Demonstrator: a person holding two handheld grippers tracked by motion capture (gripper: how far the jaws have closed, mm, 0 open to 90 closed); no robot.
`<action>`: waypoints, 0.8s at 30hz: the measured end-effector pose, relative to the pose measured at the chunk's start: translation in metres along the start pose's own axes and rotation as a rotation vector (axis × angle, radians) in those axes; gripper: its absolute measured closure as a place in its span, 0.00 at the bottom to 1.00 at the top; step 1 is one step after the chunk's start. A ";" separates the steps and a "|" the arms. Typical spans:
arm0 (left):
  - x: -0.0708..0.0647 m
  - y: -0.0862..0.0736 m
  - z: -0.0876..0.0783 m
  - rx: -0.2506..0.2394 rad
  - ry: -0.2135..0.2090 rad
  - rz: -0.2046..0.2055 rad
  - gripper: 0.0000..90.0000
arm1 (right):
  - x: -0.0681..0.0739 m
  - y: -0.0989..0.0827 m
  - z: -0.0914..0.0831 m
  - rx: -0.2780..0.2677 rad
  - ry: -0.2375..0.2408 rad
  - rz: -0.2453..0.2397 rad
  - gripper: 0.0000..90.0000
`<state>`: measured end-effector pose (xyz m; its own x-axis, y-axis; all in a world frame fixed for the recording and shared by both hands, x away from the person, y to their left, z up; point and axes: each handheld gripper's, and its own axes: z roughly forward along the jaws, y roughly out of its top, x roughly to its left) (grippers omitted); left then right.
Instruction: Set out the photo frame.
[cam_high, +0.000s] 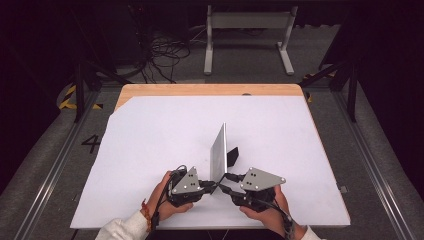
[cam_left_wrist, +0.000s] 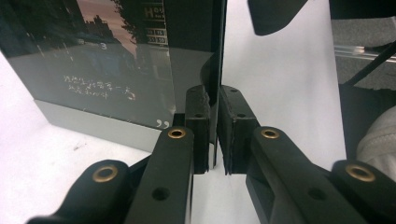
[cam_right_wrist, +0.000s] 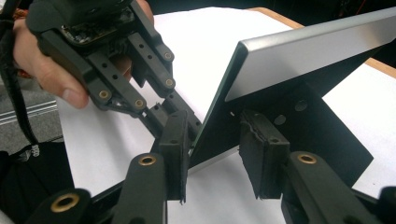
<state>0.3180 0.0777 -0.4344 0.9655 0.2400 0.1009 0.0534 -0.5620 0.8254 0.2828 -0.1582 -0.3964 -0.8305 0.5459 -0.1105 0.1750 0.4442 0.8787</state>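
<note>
Thing in hand: a thin, flat panel with a silver-grey metal back and a dark glossy front (cam_high: 218, 150), standing on its edge near the front middle of the white-covered worktop (cam_high: 150, 145), propped by a black stand (cam_high: 233, 156) behind it.
My left tool (cam_left_wrist: 214, 135): nearly closed, its two black pads pinching the panel's near edge, one pad on each face. In the high view it (cam_high: 214, 186) meets the panel's bottom corner from the left.
My right tool (cam_right_wrist: 215, 149): partly open, straddling the panel's lower edge. The left pad sits against or just beside the dark front; the right pad stands clear of the back, with a gap showing. I have no clamp on it here.
The two tools: tips close together at the same corner of the panel (cam_right_wrist: 280, 60), my left tool (cam_right_wrist: 175, 109) coming in from the opposite side.
Panel front: it shows a dim street scene with pale writing (cam_left_wrist: 93, 60).
My hands (cam_high: 162, 197): low at the worktop's front edge, each behind its tool.
</note>
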 end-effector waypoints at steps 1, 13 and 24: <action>0.000 0.000 0.001 -0.001 -0.001 -0.004 0.92 | 0.000 0.000 0.000 0.000 0.000 0.004 0.69; -0.003 0.002 0.011 -0.018 0.012 -0.013 0.90 | -0.006 -0.004 0.006 0.013 -0.036 0.064 0.65; -0.002 0.003 0.018 -0.013 0.012 -0.004 0.90 | -0.014 -0.007 0.014 0.028 -0.062 0.101 0.65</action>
<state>0.3204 0.0615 -0.4421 0.9621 0.2521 0.1042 0.0542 -0.5509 0.8328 0.3005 -0.1586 -0.4075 -0.7739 0.6312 -0.0516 0.2710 0.4038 0.8738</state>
